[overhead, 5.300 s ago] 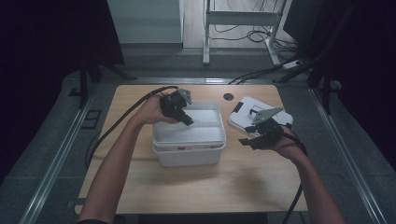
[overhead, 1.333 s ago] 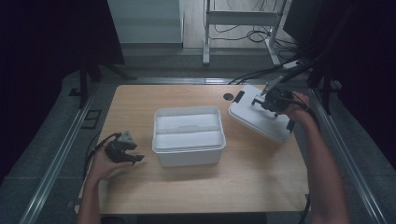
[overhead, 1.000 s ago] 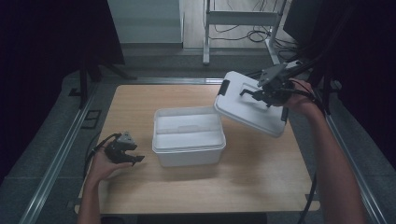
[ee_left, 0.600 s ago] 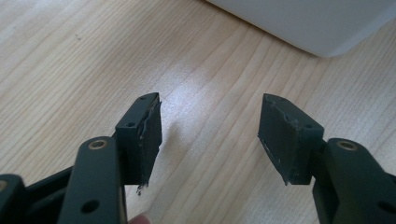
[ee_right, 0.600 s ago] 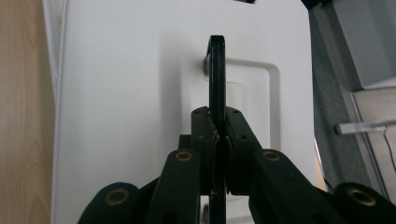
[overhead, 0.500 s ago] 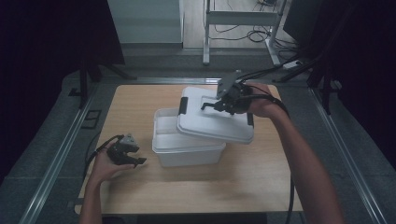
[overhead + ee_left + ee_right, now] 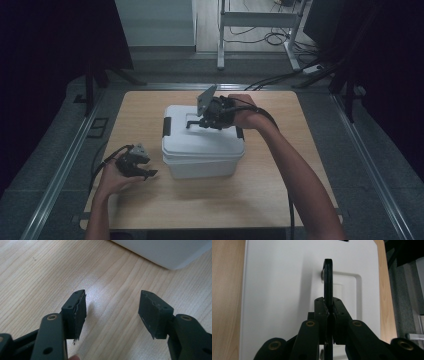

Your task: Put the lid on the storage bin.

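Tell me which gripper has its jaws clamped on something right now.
The right gripper, over the white box: its jaws are shut on the lid's black handle. The left gripper sits open above bare table.

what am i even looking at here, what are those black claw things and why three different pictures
These are three cameras on one moment. The high view looks down on a wooden table from above a person whose arms come in from the bottom. Each hand holds a hand-held gripper, a tool with two black jaws.

On the table sits a white plastic box with its lid on top. The right hand-held gripper is shut on the lid's black handle; the right gripper view looks along its jaws at that handle, with the white lid beneath.

The left hand-held gripper is beside the box, low over the table, open and empty. The left gripper view shows its spread jaws, bare wood and a corner of the box.
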Motion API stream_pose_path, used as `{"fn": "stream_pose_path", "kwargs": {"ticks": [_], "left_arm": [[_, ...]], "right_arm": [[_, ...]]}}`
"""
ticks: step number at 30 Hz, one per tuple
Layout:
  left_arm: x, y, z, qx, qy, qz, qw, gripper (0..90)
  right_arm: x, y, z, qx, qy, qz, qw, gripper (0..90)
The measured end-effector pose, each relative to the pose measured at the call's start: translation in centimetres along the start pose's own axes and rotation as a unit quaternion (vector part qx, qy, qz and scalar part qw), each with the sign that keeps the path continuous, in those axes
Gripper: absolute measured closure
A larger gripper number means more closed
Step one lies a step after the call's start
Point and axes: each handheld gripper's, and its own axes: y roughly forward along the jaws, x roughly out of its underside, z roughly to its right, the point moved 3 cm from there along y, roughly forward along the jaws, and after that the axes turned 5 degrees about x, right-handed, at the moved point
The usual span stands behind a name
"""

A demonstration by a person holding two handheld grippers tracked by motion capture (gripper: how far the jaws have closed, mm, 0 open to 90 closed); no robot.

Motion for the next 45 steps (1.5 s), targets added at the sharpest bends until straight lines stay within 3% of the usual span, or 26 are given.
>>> {"fn": "stream_pose_path", "kwargs": {"ticks": [9,13,20,21,22,25,27,28,29,30,31,32,34,36,37,38,39,40,41,42,44,45], "left_arm": [[0.0,0.1,0.0,0.002,0.001,-0.003,1.0,39.3],[0.0,0.3,0.0,0.003,0.0,-0.007,1.0,39.1],[0.1,0.8,0.1,0.004,0.002,-0.019,0.9998,38.4],[0.1,0.7,0.1,0.005,0.002,-0.018,0.9998,38.3],[0.1,0.7,0.1,0.005,0.002,-0.018,0.9998,38.3],[0.1,0.6,0.1,0.004,0.002,-0.017,0.9998,38.3],[0.1,0.6,0.1,0.004,0.001,-0.015,0.9999,38.2],[0.1,0.6,0.1,0.004,0.001,-0.014,0.9999,38.2],[0.1,0.5,0.1,0.004,0.001,-0.014,0.9999,38.2],[0.1,0.5,0.1,0.004,0.001,-0.014,0.9999,38.2],[0.1,0.5,0.1,0.004,0.001,-0.013,0.9999,38.2],[0.1,0.4,0.1,0.004,0.002,-0.014,0.9999,38.2],[0.1,0.3,0.2,0.004,0.0,-0.012,0.9999,38.2],[0.1,0.3,0.3,0.003,-0.004,-0.007,1.0,38.2],[0.1,0.3,0.3,0.003,-0.003,-0.008,1.0,38.1],[0.1,0.3,0.3,0.003,-0.004,-0.008,1.0,38.1],[0.1,0.2,0.3,0.002,-0.005,-0.007,1.0,38.1],[0.1,0.2,0.3,0.002,-0.005,-0.006,1.0,38.1],[0.1,0.2,0.3,0.002,-0.005,-0.005,1.0,38.1],[0.1,0.2,0.3,0.002,-0.005,-0.005,1.0,38.0],[0.1,0.1,0.3,0.002,-0.005,-0.005,1.0,38.1],[0.1,0.2,0.3,0.002,-0.005,-0.006,1.0,38.0]], "right_arm": [[0.4,2.5,-0.6,-0.007,0.006,-0.006,0.9999,83.6],[0.6,2.5,-0.8,-0.006,0.018,0.003,0.9998,83.2],[0.5,3.2,-1.6,-0.005,0.012,0.002,0.9999,81.8],[0.6,3.3,-1.7,-0.008,0.018,0.001,0.9998,75.5],[0.6,3.3,-1.7,-0.008,0.018,0.001,0.9998,75.5],[0.9,3.0,-1.8,-0.004,0.029,0.01,0.9995,64.2],[1.6,1.9,-1.6,0.012,0.059,0.027,0.9978,55.6],[1.6,1.9,-1.6,0.012,0.059,0.027,0.9978,55.6],[2.3,0.8,-1.6,0.023,0.085,0.038,0.9954,50.1],[2.3,0.8,-1.6,0.023,0.085,0.038,0.9954,50.1],[3.1,-0.4,-1.5,0.037,0.109,0.05,0.9921,49.1],[3.1,-0.4,-1.5,0.037,0.109,0.05,0.9921,49.1],[4.4,-2.1,-1.6,0.049,0.137,0.065,0.9873,47.3],[5.0,-2.6,-1.6,0.054,0.143,0.065,0.9861,46.8],[6.2,-3.4,-1.8,0.063,0.159,0.07,0.9828,46.4],[6.2,-3.4,-1.8,0.063,0.159,0.07,0.9828,46.4],[7.0,-3.8,-1.9,0.068,0.169,0.073,0.9805,46.3],[8.5,-4.5,-2.2,0.076,0.19,0.081,0.9754,46.2],[9.3,-4.8,-2.3,0.079,0.2,0.086,0.9727,46.1],[9.3,-4.8,-2.3,0.079,0.2,0.086,0.9727,46.1],[11.0,-5.3,-2.6,0.087,0.22,0.096,0.967,46.1],[12.6,-5.6,-2.9,0.092,0.238,0.105,0.9613,46.1]]}}
